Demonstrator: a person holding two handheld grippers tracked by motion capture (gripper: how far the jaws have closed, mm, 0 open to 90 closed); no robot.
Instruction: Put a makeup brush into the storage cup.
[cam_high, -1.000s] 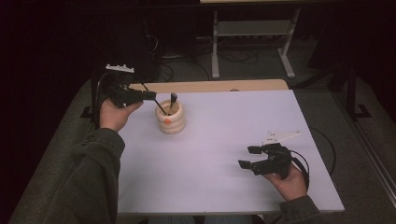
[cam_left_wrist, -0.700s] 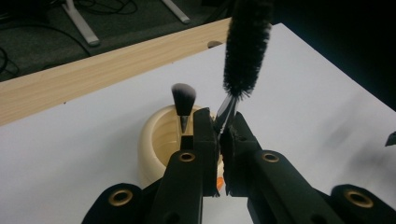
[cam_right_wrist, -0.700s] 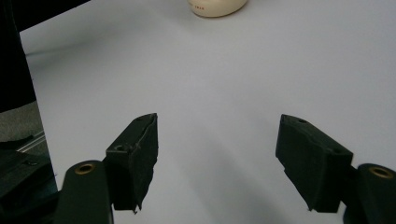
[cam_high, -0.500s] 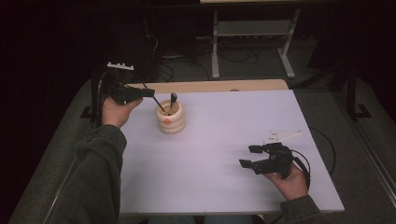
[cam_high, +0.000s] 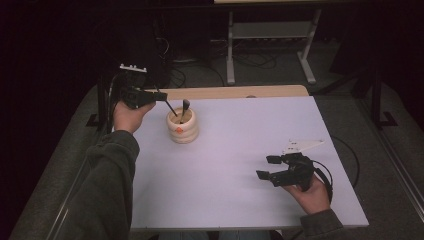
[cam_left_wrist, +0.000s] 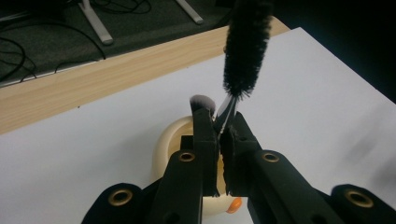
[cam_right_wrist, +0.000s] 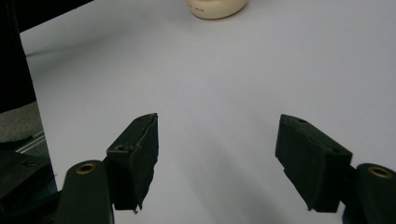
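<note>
A white table (cam_high: 240, 165) fills mid-frame of the high view; at upper left the left gripper (cam_high: 162, 96) pinches a brush (cam_high: 171, 107) above the cup (cam_high: 182, 127). The left gripper view shows the jaws clamped on the brush's stem. The right gripper view shows the right gripper (cam_right_wrist: 217, 149) wide open, empty.

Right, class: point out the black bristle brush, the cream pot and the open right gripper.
black bristle brush (cam_left_wrist: 245, 46), left gripper view, on its bristle head.
cream pot (cam_high: 182, 131), high view, on its ribbed side wall.
right gripper (cam_right_wrist: 217, 154), right gripper view, midway between its open jaws.
</note>
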